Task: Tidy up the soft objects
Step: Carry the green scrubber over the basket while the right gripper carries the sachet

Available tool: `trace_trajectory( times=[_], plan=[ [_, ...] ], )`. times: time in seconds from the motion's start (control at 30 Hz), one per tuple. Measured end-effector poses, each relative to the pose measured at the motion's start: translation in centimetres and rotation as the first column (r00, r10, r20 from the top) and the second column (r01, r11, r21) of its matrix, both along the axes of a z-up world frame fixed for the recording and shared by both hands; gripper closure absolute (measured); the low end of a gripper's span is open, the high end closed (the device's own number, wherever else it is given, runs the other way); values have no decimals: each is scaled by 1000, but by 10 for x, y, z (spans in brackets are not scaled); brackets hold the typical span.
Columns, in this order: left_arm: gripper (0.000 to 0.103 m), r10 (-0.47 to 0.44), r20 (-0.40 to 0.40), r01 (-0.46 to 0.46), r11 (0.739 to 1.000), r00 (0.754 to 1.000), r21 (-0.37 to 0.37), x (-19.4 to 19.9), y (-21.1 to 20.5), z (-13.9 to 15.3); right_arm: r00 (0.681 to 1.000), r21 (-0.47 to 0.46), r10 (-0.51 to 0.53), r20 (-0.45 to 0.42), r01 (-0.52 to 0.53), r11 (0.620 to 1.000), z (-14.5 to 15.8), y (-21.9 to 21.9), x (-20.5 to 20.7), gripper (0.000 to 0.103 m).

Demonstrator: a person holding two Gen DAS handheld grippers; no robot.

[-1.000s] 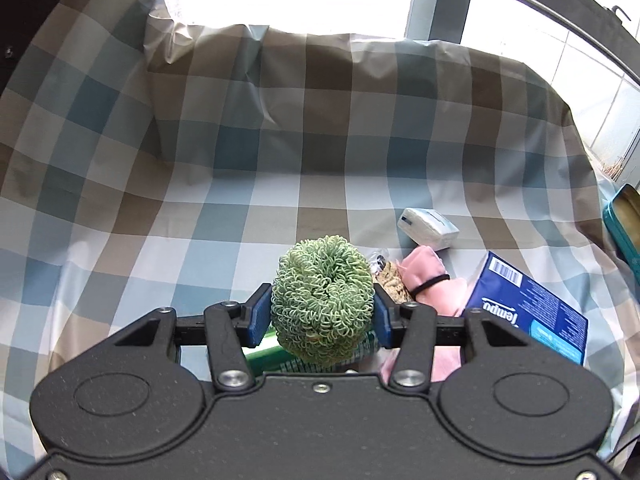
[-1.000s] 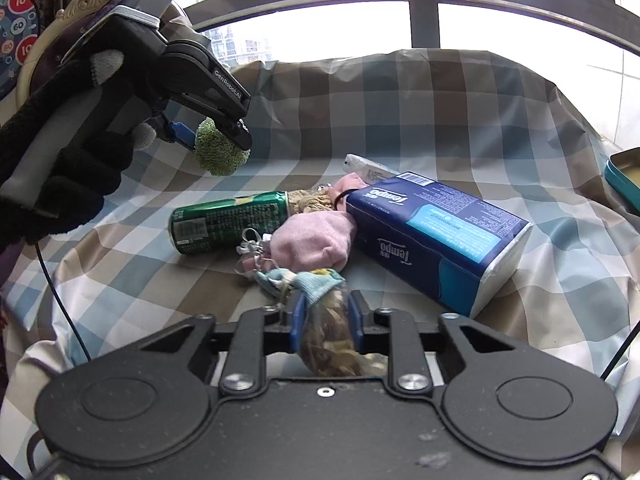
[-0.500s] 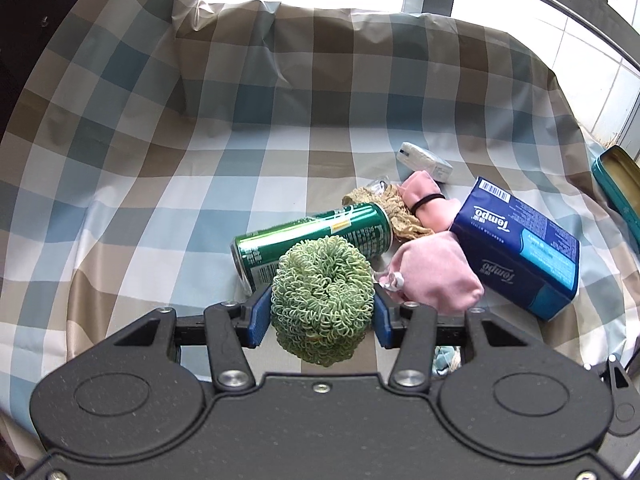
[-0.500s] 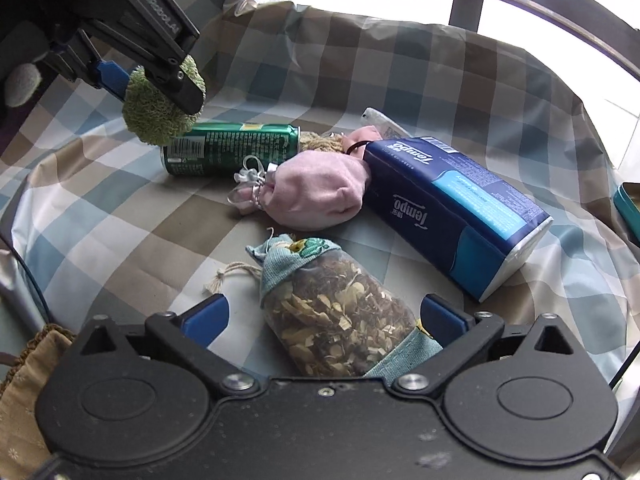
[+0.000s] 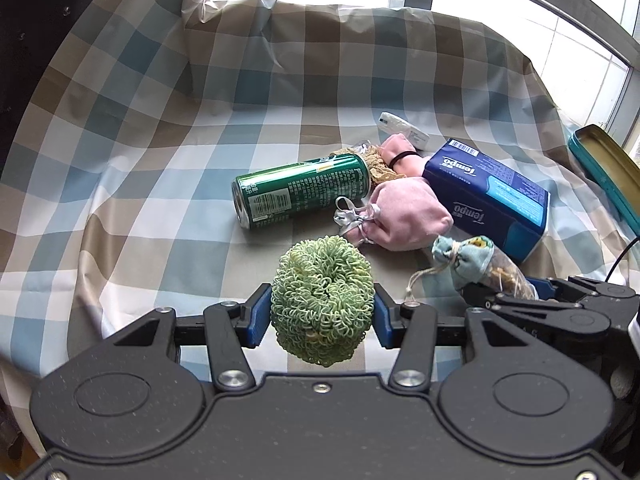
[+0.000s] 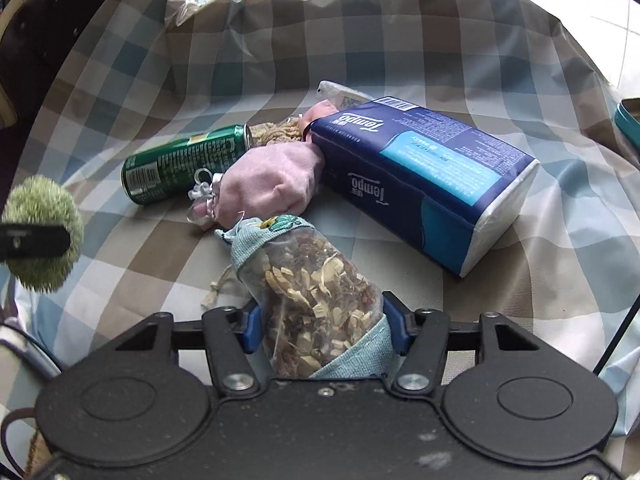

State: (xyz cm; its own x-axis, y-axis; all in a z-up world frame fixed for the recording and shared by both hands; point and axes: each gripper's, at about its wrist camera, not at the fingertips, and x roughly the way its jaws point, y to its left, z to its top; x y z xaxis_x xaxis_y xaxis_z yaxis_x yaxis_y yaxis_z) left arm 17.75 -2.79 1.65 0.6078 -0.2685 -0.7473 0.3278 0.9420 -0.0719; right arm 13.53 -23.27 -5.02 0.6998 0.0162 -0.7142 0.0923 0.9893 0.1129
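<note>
My left gripper (image 5: 322, 316) is shut on a green curly scrunchie ball (image 5: 322, 306), held above the checked cloth (image 5: 160, 168); the ball also shows at the left edge of the right wrist view (image 6: 42, 234). My right gripper (image 6: 322, 326) is closed around a clear sachet of dried herbs with light blue cloth ends (image 6: 312, 292), which rests on the cloth; it also shows in the left wrist view (image 5: 480, 260). A pink drawstring pouch (image 5: 404, 216) with a silver ribbon lies in front of both grippers (image 6: 272, 188).
A green drink can (image 5: 300, 196) lies on its side left of the pink pouch. A blue Tempo tissue pack (image 5: 488, 196) lies to the right. Behind them are a beige lace item (image 5: 376, 164), a second pink pouch (image 5: 400, 156) and a small white packet (image 5: 404, 128). A teal tin (image 5: 604, 172) is at far right.
The right gripper opened, letting the herb sachet rest on the cloth, then closed around it again. The left gripper drew back and lower with the green ball, bringing the pile into view.
</note>
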Motion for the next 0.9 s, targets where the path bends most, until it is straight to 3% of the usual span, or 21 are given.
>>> trace_trajectory(
  times=[0.27,0.5,0.9],
  plan=[
    [53,-31,-9,31,999,999,-17,-41,-1,5,988,147,-57,144,35,988,52,-5,-52,45],
    [53,-40,-18,40,999,999,-31,-82,3,8,967,194,-63,247,14,981,93,11,-111,45],
    [52,-56,-51,53,997,997,-50,-145,11,1,957,208,-73,281,14,978,108,43,-200,45]
  ],
)
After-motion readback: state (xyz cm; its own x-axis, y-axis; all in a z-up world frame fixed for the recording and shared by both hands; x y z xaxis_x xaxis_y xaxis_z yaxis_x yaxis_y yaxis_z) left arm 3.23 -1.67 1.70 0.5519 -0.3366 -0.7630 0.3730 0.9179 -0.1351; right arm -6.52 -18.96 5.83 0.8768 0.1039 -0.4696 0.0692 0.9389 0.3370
